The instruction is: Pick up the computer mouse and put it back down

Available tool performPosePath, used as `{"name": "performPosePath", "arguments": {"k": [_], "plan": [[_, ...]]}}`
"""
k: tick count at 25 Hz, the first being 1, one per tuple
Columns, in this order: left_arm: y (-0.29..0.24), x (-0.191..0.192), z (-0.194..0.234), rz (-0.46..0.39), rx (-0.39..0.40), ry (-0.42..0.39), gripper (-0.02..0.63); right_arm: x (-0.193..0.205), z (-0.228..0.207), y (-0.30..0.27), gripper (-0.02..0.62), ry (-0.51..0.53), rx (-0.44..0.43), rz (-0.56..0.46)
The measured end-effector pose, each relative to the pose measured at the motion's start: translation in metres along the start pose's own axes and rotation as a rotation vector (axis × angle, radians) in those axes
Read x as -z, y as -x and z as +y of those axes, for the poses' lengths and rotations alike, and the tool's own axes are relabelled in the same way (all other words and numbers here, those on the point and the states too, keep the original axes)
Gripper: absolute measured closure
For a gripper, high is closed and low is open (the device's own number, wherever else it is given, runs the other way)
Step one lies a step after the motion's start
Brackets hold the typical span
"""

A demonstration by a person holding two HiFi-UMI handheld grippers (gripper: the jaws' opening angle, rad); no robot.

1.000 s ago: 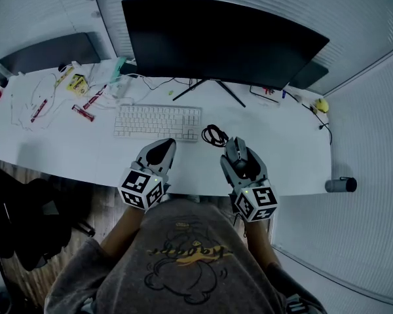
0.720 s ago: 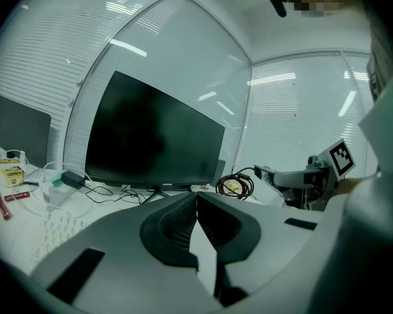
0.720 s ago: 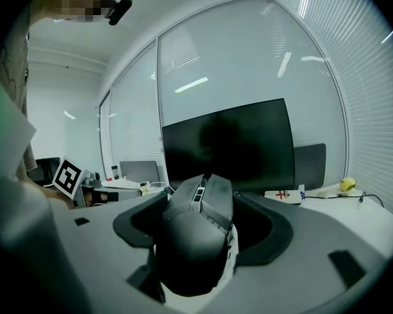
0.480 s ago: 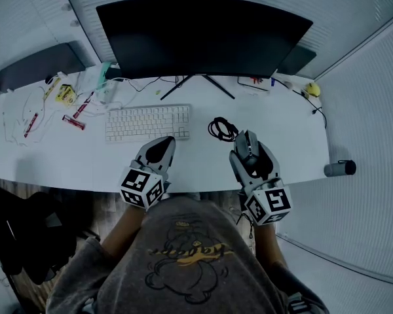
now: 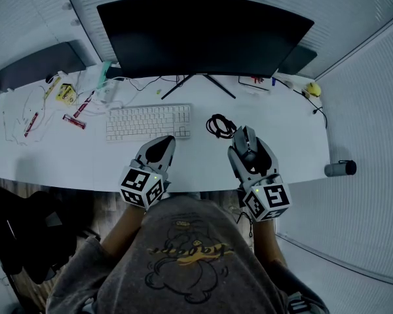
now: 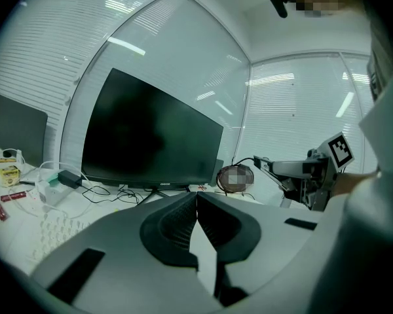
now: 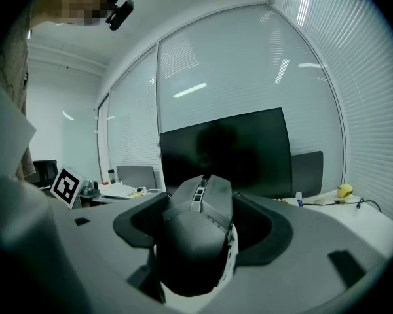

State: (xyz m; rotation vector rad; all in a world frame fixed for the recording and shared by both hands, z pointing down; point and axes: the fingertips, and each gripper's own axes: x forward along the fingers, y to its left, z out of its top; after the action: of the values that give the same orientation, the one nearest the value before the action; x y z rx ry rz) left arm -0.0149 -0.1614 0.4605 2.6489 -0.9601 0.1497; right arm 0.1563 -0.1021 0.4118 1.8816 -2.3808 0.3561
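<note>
Gripping the computer mouse, right gripper now rides higher than before, set-down pending; left gripper alongside, jaws together, empty.

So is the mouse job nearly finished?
About halfway. Done: the right gripper has grabbed the computer mouse. In hand: it holds the mouse, seemingly just above the white desk, beside the coiled cable. Left: setting it back down and letting go. The left gripper is shut and empty.
</note>
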Motion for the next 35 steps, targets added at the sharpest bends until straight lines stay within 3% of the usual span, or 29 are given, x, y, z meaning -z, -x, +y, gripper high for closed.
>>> {"name": "performPosePath", "arguments": {"k": [11,35], "plan": [[0.000,0.000,0.006,0.003,-0.016,0.010,0.588,0.001,0.001,-0.041,0.287,0.025,-0.022,0.022],[0.006,-0.005,0.037,0.003,-0.125,0.009,0.588,0.114,-0.020,-0.131,0.288,0.060,-0.043,0.249]]}}
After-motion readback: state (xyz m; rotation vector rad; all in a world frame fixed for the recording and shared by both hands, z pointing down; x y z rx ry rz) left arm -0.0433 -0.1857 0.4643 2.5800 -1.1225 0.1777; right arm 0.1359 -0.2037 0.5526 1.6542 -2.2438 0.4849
